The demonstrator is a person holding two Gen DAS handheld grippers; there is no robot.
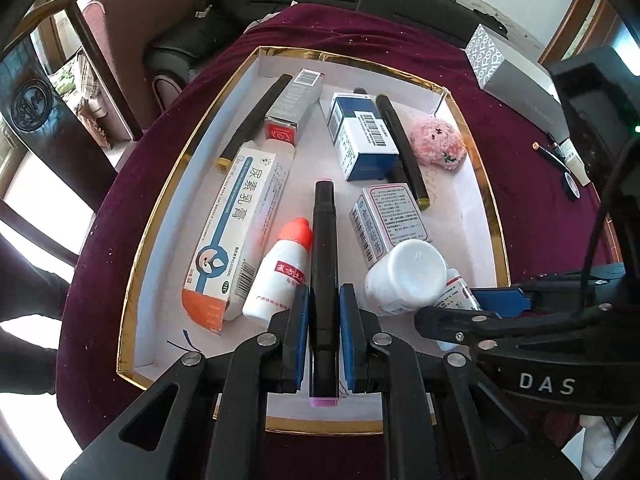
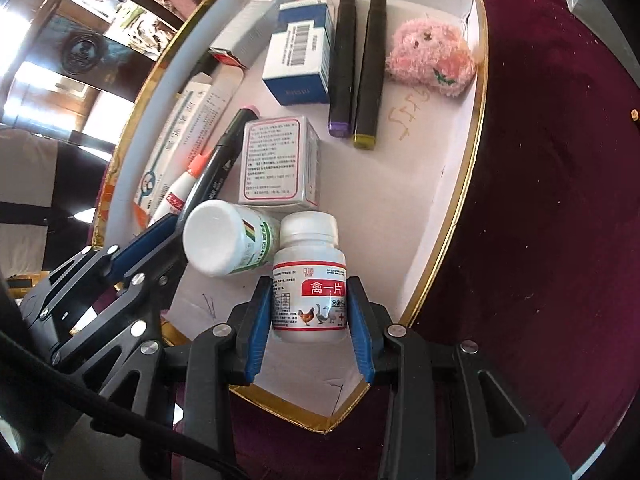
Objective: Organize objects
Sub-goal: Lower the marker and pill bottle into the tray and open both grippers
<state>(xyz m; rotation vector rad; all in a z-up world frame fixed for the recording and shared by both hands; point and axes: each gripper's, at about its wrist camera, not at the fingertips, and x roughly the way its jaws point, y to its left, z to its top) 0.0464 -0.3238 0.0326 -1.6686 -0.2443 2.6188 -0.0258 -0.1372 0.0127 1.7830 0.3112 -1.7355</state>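
Note:
A gold-rimmed white tray (image 1: 494, 216) lies on a maroon cloth. My left gripper (image 1: 324, 300) is shut on a black marker (image 1: 324, 248) with a pink end, held over the tray; the marker also shows in the right wrist view (image 2: 224, 148). My right gripper (image 2: 308, 292) is shut on a white pill bottle (image 2: 309, 276) with a red label, at the tray's (image 2: 460, 204) near end. A second white bottle (image 2: 224, 240) lies on its side beside it. In the left wrist view the right gripper (image 1: 500, 300) reaches in from the right.
In the tray lie medicine boxes (image 1: 240, 224) (image 1: 360, 136) (image 2: 280, 160), a white bottle with an orange cap (image 1: 280, 268), black markers (image 2: 342, 64) (image 2: 370, 68) and a pink plush toy (image 1: 438, 142). A patterned grey box (image 1: 508, 76) stands on the cloth beyond the tray.

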